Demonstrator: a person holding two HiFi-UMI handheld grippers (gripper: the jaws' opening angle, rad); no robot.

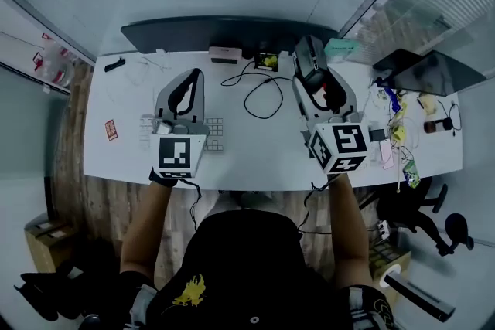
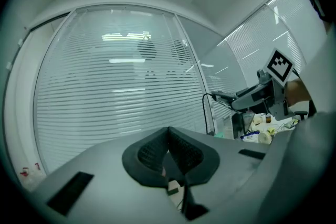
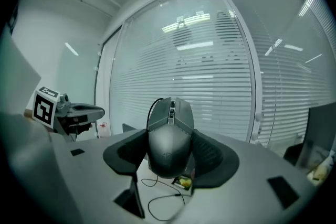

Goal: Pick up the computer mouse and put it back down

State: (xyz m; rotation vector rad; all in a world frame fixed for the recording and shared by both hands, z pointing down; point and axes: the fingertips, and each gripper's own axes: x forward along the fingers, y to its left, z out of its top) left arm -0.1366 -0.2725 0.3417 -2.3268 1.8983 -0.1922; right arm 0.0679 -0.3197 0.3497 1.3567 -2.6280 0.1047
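Note:
The dark grey computer mouse [image 3: 168,136] sits upright between the pads of my right gripper [image 3: 169,150], nose pointing away, its cable trailing off behind it. The jaws are shut on its sides. In the head view the same mouse [image 1: 311,56] is held above the white desk [image 1: 255,154], at the tips of the right gripper [image 1: 312,67]. My left gripper [image 2: 169,153] is shut with nothing between its pads. It hovers over the keyboard [image 1: 215,134] at the desk's left, seen as the left gripper [image 1: 193,81] in the head view.
A black cable [image 1: 263,95] loops across the middle of the desk, near a small yellow object [image 1: 268,60] and a white box [image 1: 224,54]. A dark monitor edge [image 1: 201,31] runs along the back. Small clutter [image 1: 398,131] and a dark laptop [image 1: 429,69] fill the right end.

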